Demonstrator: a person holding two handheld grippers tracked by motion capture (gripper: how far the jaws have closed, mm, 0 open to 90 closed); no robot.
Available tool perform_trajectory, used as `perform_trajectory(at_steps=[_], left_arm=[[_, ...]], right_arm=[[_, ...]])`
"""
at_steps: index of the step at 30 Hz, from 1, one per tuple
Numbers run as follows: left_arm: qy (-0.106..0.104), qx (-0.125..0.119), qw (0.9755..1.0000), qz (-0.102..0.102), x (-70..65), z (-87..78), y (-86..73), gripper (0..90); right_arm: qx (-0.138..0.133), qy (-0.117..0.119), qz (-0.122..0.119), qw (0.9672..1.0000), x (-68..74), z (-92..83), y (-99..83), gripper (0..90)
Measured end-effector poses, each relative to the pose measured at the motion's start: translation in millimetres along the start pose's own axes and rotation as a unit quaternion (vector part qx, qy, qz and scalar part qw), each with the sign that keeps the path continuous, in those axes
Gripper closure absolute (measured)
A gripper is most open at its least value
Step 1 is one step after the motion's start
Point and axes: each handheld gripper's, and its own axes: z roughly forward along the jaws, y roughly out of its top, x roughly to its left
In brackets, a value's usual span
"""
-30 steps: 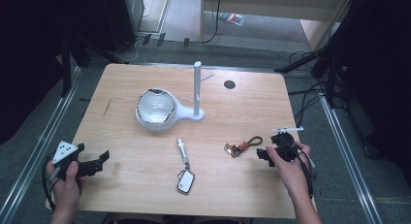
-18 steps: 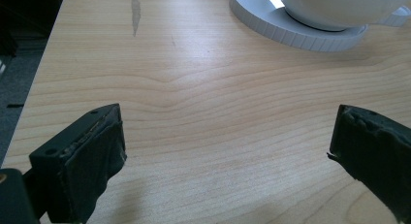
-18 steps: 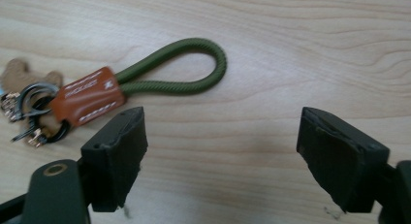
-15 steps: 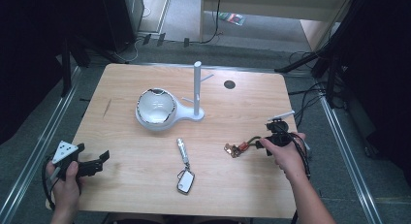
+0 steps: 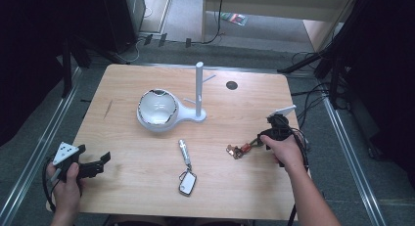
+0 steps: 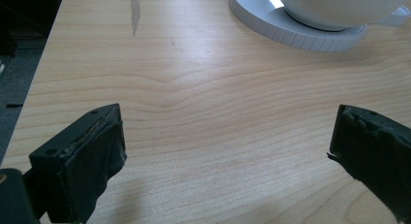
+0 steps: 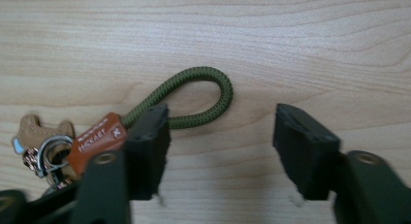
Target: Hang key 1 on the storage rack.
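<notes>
A keychain with an olive-green cord loop (image 7: 194, 98), a brown leather tag (image 7: 97, 139) and a metal ring (image 7: 48, 153) lies on the wooden table (image 5: 122, 89), right of centre (image 5: 240, 150). My right gripper (image 7: 223, 122) is open and low over it. The loop's end lies between the jaws, and the left jaw covers part of the cord. In the high view the right gripper (image 5: 262, 138) sits just right of the keychain. My left gripper (image 5: 103, 161) rests at the near left corner, open (image 6: 228, 132) over bare wood.
A white bowl (image 5: 156, 108) on a white stand with an upright post (image 5: 199, 89) stands mid-table; its base (image 6: 300, 30) lies ahead of the left jaws. A second keychain with a silver bar and a white tag (image 5: 187, 179) lies near the front centre. A dark round hole (image 5: 231, 84) marks the far side.
The right hand has carried its gripper left and slightly away from the person, up to the green-cord keychain. The left gripper has stayed put.
</notes>
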Motion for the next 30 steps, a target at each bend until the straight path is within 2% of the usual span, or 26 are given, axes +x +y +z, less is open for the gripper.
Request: perform_trajectory(at_steps=[1,3,5,10,16,19,26,30], left_arm=[[0.0,0.0,1.0,0.0,0.0,0.0,0.0,0.0],[0.0,0.0,1.0,0.0,0.0,0.0,0.0,0.0],[-0.001,0.0,1.0,0.0,0.1,0.2,0.0,0.0],[0.0,0.001,1.0,0.0,0.2,0.1,0.1,0.0],[-0.001,0.001,1.0,0.0,0.2,0.4,0.1,0.0],[-0.001,0.001,1.0,0.001,0.2,0.4,0.1,0.0],[-0.001,0.0,1.0,-0.001,0.0,0.5,0.0,0.0],[-0.001,0.001,1.0,-0.001,-0.1,0.6,0.1,0.0]], right_arm=[[0.003,0.003,0.025,0.9997,1.2,-0.5,2.0,49.1],[0.003,0.0,0.031,0.9995,1.6,-0.6,2.6,51.8],[0.003,-0.016,0.036,0.9992,1.2,0.7,4.0,58.5],[0.012,0.001,0.058,0.9983,-0.2,4.4,5.7,66.4],[0.009,-0.005,0.074,0.9972,-0.1,6.2,8.7,68.7],[0.015,-0.015,0.069,0.9974,-0.3,7.1,9.8,70.3],[0.023,-0.02,0.069,0.9972,2.1,8.9,12.6,74.6],[0.009,-0.025,0.073,0.997,5.5,7.9,15.3,76.7]])
